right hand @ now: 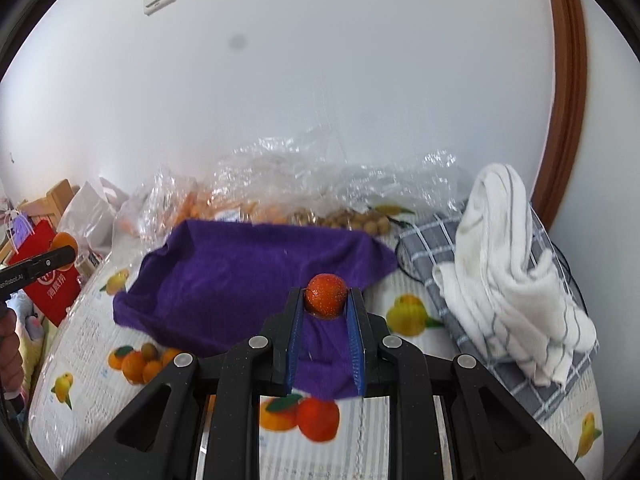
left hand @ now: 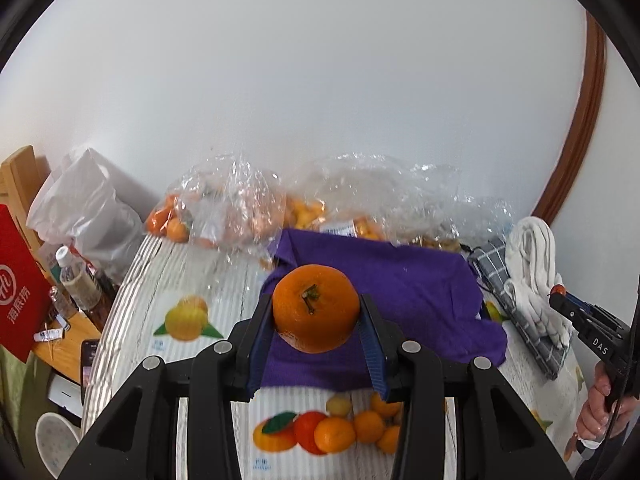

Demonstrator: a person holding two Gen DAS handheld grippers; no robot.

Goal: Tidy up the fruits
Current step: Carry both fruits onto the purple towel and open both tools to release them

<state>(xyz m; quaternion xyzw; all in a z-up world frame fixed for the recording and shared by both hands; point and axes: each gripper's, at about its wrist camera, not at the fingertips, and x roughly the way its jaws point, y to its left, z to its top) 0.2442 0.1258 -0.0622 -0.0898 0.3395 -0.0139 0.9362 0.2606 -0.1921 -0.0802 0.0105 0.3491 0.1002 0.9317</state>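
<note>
Matt purple cloth, crinkly glossy plastic bags

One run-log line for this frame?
left gripper: shut on orange | right gripper: shut on small red fruit | both above purple cloth

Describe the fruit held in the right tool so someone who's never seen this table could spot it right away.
Find the purple cloth spread on the fruit-print table cover. Above its near right part, the right tool pinches a small red-orange fruit between blue pads. It is much smaller and redder than the big stemmed orange in the left tool.
</note>
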